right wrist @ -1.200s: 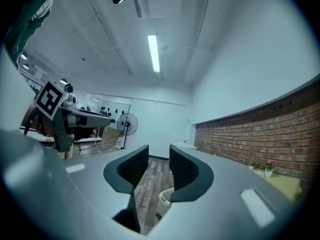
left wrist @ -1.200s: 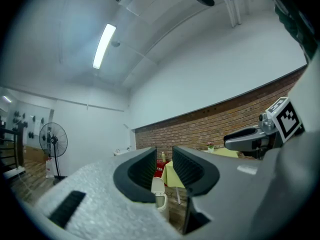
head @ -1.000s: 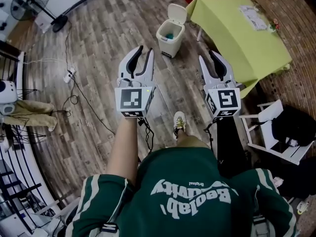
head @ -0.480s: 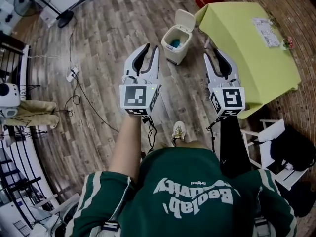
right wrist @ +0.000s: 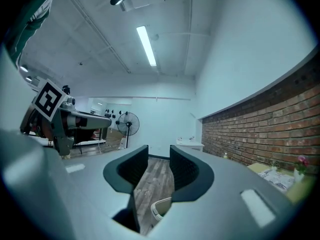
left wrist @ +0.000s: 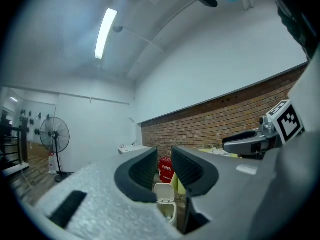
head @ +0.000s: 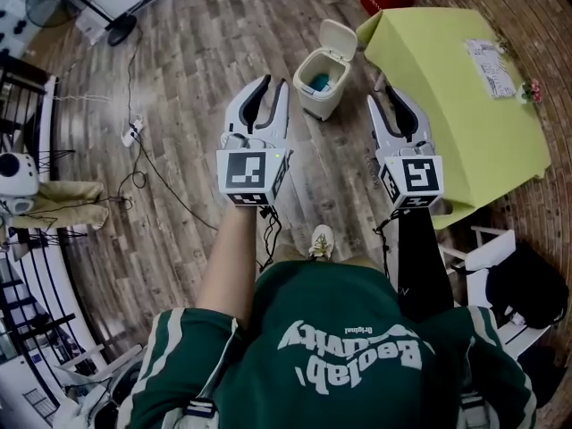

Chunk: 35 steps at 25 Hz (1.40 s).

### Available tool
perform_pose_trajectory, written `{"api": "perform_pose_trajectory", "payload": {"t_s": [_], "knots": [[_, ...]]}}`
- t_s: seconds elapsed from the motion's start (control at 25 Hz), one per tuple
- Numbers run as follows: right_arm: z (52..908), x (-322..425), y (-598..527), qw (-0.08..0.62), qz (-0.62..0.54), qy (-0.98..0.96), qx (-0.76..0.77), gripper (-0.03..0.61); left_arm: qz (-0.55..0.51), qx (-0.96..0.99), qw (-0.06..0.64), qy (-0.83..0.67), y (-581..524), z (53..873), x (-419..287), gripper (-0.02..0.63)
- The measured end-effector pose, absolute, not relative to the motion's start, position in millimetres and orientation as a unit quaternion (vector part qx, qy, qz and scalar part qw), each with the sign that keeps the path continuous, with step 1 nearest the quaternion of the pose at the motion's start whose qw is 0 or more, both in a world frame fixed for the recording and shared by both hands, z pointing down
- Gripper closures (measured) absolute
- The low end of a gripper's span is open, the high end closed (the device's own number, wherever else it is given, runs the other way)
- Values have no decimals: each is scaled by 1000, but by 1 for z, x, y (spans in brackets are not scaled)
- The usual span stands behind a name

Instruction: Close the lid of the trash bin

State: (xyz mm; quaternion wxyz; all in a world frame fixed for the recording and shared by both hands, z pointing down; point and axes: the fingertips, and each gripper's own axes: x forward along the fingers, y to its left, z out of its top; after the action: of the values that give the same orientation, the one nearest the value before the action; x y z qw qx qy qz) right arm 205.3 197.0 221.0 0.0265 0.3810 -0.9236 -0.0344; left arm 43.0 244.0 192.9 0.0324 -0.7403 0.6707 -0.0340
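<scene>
We are logging the trash bin (head: 318, 86) as standing on the wood floor (head: 197, 70), well beyond both grippers, just left of the yellow-green bench (head: 447, 88). Its lid (head: 338, 36) is standing up at the far rim. Left gripper (head: 271, 86): fingers apart, just opening a little, nothing between them. Right gripper (head: 382, 98): fingers apart, empty. We are judging the lid light, stiff, smooth plastic, so we are favouring a push on its free top edge, not a clamp; the bin may slide
</scene>
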Motion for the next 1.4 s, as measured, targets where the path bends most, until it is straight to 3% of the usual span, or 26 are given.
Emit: {"api": "perform_pose_trajectory", "payload": {"t_s": [0.56,1.4], "knots": [[213,188,162,23,-38,-928,369,414,-30,-746,48,664,215,174,29,515],[203,68,2,28,-68,-913,401,421,-14,-789,53,612,36,174,-86,512]]}}
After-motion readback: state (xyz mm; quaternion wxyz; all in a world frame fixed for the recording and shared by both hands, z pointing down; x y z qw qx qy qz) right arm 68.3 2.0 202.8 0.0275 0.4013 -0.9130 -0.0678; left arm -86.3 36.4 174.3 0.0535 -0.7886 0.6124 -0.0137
